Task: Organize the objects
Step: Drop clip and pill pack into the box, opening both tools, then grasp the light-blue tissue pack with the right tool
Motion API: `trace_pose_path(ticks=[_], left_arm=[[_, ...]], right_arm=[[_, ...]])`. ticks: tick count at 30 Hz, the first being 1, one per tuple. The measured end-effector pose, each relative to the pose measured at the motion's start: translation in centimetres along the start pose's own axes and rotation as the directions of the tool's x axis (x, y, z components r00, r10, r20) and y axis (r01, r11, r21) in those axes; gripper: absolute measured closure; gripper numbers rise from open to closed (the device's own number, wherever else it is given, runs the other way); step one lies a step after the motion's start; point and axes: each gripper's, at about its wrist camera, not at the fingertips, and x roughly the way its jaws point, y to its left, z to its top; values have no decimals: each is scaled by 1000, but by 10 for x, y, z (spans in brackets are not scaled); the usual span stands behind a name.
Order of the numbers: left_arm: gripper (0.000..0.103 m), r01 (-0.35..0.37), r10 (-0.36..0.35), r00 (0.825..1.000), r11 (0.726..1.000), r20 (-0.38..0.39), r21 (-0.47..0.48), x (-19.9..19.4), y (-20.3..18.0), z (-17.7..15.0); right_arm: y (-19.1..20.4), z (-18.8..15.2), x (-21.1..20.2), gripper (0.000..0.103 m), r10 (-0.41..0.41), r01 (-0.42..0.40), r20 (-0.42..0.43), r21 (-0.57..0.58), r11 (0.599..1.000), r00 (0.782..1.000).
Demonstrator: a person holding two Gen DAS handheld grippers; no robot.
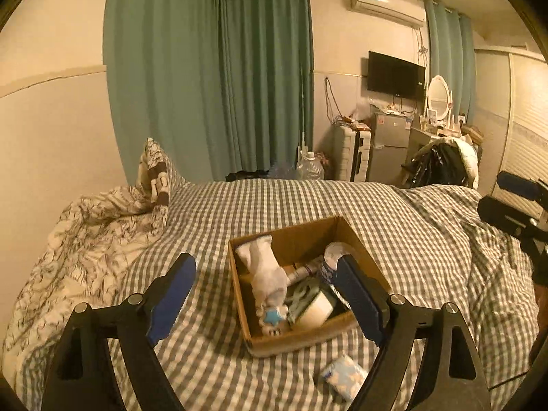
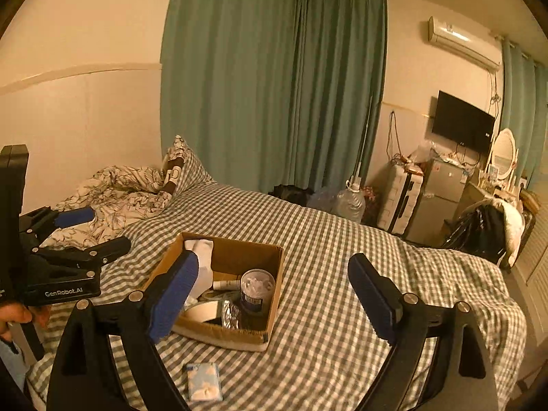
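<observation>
An open cardboard box (image 1: 308, 238) (image 2: 239, 257) sits on the checked bed cover (image 1: 411, 239). Inside lie white socks (image 1: 265, 274) (image 2: 203, 257), a roll of tape (image 1: 316, 308), a small tube (image 2: 226, 285) and a round tub (image 2: 257, 287). A small tissue pack with a cloud print (image 1: 344, 375) (image 2: 204, 380) lies on the cover just in front of the box. My left gripper (image 1: 263, 260) hovers open above the box with nothing between its fingers. My right gripper (image 2: 274, 258) is open and bare too, over the box's right side.
A crumpled floral duvet and pillow (image 1: 85, 233) fill the bed's left side by the wall. Past the far edge stand green curtains (image 1: 212, 85), a water bottle (image 1: 310, 167), a suitcase (image 1: 352, 154), a small fridge (image 1: 390, 144) and a chair piled with clothes (image 1: 441, 161). A hand (image 2: 13, 315) holds the left gripper.
</observation>
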Motion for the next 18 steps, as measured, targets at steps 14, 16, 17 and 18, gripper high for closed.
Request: trace_pose_path(ticks=[14,16,17,18], left_arm=[[15,-60,53,976,998,-209,-30,44,-13,-120],[15,-96,93,966,995,-243,-2,60,-15,-135],[15,-108,107,962,994,-250,10,64,-16,-139],[15,-117,118,959,993,-257,20,69,-15,-143]], right_arm=[[30,-110,38,13,29,-22,-185,40,999,982],[35,-129,55,13,38,-29,-223,43,999,974],[36,-135,63,13,43,-33,-243,44,998,969],[38,-142,71,13,47,-36,-264,45,998,963]])
